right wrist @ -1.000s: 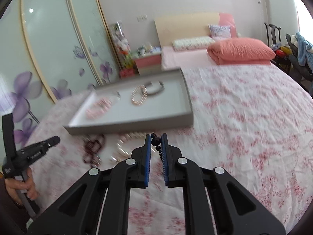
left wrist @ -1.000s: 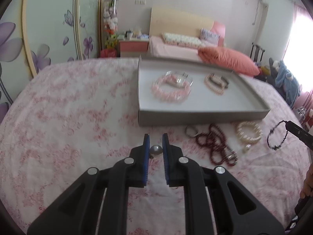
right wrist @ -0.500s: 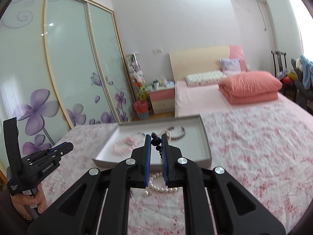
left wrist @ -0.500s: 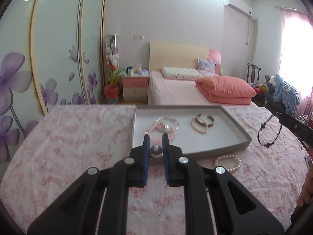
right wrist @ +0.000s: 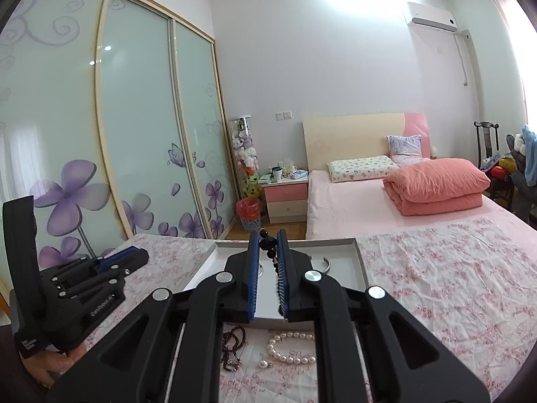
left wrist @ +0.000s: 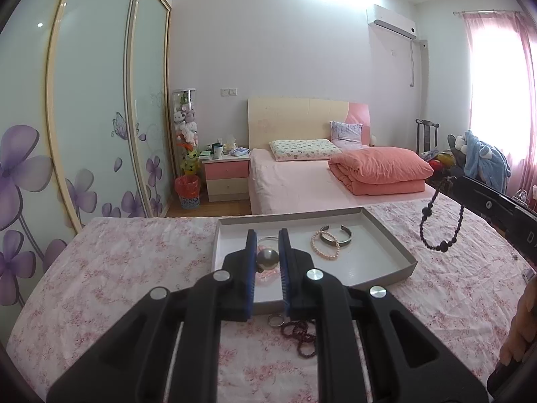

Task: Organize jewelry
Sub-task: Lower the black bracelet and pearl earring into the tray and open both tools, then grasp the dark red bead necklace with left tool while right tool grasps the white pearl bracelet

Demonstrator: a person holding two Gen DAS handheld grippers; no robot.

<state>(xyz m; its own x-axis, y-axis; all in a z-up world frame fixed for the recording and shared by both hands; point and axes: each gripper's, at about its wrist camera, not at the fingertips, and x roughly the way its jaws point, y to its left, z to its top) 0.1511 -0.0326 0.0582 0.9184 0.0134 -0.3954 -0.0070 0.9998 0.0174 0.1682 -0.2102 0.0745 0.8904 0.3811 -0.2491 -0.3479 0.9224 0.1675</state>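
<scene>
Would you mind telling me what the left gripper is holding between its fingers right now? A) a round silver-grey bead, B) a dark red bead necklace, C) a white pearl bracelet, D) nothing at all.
A: the left gripper is shut on a round silver-grey bead, while the white pearl bracelet and dark red bead necklace lie on the floral bedspread in front of the grey tray.

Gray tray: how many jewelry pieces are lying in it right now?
4: a pearl bracelet touching a metal cuff toward the right, plus a thin bangle and pink bead bracelet partly behind the left gripper, which may hide more.
</scene>
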